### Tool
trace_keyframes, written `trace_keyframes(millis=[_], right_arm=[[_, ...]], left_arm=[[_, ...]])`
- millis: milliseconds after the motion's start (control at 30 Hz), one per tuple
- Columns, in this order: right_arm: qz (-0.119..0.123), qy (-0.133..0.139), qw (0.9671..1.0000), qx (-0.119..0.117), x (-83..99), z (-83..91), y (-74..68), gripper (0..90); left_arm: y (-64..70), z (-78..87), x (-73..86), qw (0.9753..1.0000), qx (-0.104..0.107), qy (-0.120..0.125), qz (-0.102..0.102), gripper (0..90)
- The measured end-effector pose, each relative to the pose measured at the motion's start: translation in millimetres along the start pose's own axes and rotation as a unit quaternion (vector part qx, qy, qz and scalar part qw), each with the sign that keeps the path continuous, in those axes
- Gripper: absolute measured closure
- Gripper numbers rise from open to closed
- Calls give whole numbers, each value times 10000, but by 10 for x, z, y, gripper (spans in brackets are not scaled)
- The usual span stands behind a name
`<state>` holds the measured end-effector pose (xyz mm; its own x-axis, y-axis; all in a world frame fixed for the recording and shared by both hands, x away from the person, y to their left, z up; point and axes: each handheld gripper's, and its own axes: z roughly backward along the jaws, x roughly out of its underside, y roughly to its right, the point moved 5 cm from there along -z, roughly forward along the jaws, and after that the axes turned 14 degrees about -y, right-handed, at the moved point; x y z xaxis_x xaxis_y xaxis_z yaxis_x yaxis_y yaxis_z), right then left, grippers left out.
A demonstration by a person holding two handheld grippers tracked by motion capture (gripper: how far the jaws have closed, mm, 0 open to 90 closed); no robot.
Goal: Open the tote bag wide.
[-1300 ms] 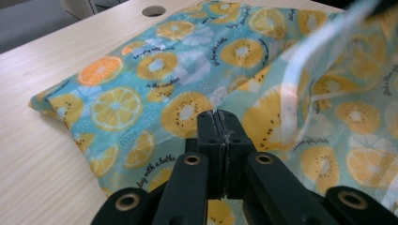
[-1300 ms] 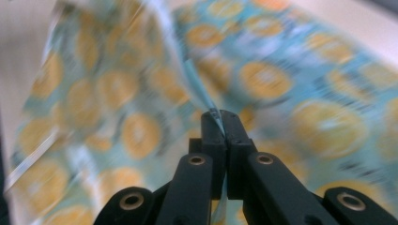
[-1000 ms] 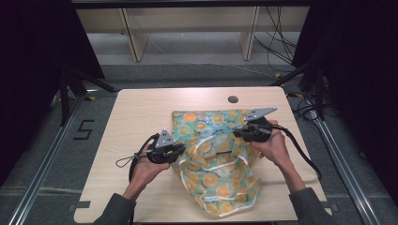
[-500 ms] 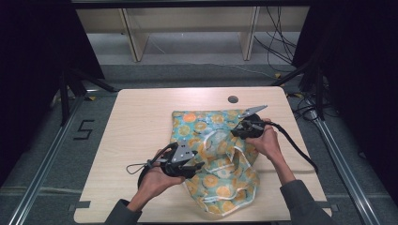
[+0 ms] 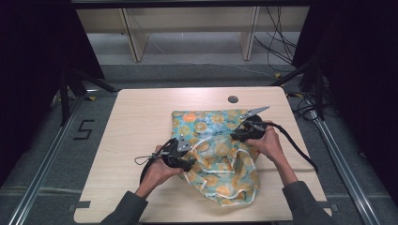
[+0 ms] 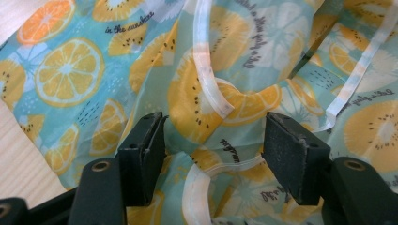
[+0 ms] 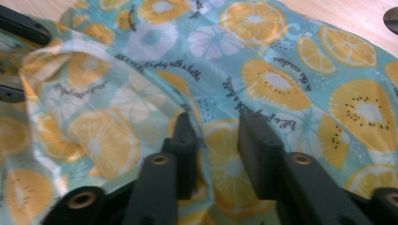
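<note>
A teal cloth (image 5: 220,154) printed with orange and kiwi slices and edged with white straps (image 6: 206,70) lies crumpled on the wooden table (image 5: 141,122). My left gripper (image 5: 187,158) sits at the cloth's left edge. In the left gripper view my left gripper (image 6: 213,126) is wide open, with the cloth (image 6: 234,56) and a strap loop below it. My right gripper (image 5: 238,136) rests on the cloth's upper right part. In the right gripper view my right gripper (image 7: 213,126) is partly open, its jaws straddling a raised fold of cloth (image 7: 281,70).
A dark round cable hole (image 5: 233,99) sits in the table beyond the cloth, also seen as the hole (image 7: 392,18). Bare tabletop lies left of and beyond the cloth. Cables trail from both grippers. Metal rails run along both sides of the table.
My left gripper has shifted right and slightly toward the person, onto the cloth's left edge. The cloth has bunched and spread toward the front. The right gripper has barely moved.
</note>
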<state>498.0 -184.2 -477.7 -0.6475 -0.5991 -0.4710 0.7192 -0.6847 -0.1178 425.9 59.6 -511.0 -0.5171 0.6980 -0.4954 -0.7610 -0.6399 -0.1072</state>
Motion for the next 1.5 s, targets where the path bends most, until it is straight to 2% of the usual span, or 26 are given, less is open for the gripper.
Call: trace_keyframes(millis=[33, 133, 233, 300, 367, 400, 433, 467, 633, 667, 733, 800, 900, 933, 1000, 1100, 1167, 1200, 1233, 1300, 1333, 1367, 1400, 1433, 1467, 1500], right_arm=[[-93, -44, 9999, -39, 11, 41, -12, 642], [-39, 187, 9997, -177, 13, 198, -32, 580], [-9, 321, 9994, -114, 6, 272, -73, 564], [98, 358, 9993, -51, 9, 371, -110, 547], [139, 413, 9990, -74, 18, 433, -174, 533], [164, 559, 9983, -46, 13, 439, -203, 530], [146, 410, 9990, -96, 40, 485, -238, 527], [258, 493, 9984, -53, 42, 493, -258, 525], [398, 636, 9971, -122, 88, 632, -395, 525], [315, 663, 9971, -212, 95, 675, -447, 526], [491, 804, 9951, -297, 87, 792, -549, 527], [616, 876, 9938, -288, 73, 818, -582, 527], [709, 886, 9924, -481, 54, 844, -755, 531], [915, 902, 9906, -473, 37, 834, -796, 531], [957, 853, 9900, -589, 23, 794, -905, 531], [1153, 828, 9879, -620, -7, 717, -1025, 535], [1170, 708, 9885, -640, -5, 630, -1088, 535], [1322, 488, 9884, -561, 3, 484, -1117, 534], [1322, 488, 9884, -561, 3, 484, -1117, 534], [1248, 214, 9908, -476, 16, 305, -1130, 534], [1170, 49, 9922, -419, -1, 122, -1127, 505], [1170, 49, 9922, -419, -1, 122, -1127, 505], [1093, 69, 9932, -401, -24, 28, -1123, 490], [1001, -68, 9942, -377, -31, -28, -1113, 490], [974, -80, 9946, -361, -44, -106, -1106, 484], [976, -336, 9943, -279, -46, -208, -1084, 463]], left_arm=[[1, -5, 0, 10000, 28, -34, 21, 384], [9, -40, -20, 9999, 77, -103, 94, 381], [4, -58, -29, 9998, 31, -204, 85, 408], [-26, -63, -32, 9996, -64, -269, -44, 522], [-60, -68, -34, 9996, -114, -264, -51, 671], [-68, -62, -35, 9997, -46, -241, 43, 741], [-88, -41, -43, 9998, -44, -194, 41, 801], [-93, -18, -49, 9998, -10, -125, 144, 841], [-182, 229, -97, 9997, 167, 137, 123, 880], [-211, 282, -106, 9996, 185, 165, 122, 881], [-341, 384, -141, 9985, 340, 289, 319, 886], [-397, 419, -169, 9981, 374, 331, 369, 886], [-455, 487, -242, 9964, 565, 429, 455, 887], [-460, 514, -255, 9960, 608, 380, 539, 887], [-495, 521, -310, 9953, 685, 465, 506, 888], [-527, 508, -360, 9937, 751, 545, 628, 887], [-544, 507, -371, 9934, 781, 530, 650, 887], [-545, 512, -377, 9935, 783, 531, 637, 887], [-545, 512, -377, 9935, 783, 531, 637, 886], [-524, 516, -382, 9929, 813, 529, 682, 886], [-516, 518, -385, 9932, 818, 511, 646, 885], [-512, 519, -388, 9939, 793, 499, 582, 885], [-501, 519, -385, 9940, 806, 448, 583, 885], [-493, 510, -388, 9938, 857, 430, 568, 884], [-492, 509, -387, 9947, 795, 389, 527, 884], [-488, 501, -389, 9947, 837, 362, 478, 882]])
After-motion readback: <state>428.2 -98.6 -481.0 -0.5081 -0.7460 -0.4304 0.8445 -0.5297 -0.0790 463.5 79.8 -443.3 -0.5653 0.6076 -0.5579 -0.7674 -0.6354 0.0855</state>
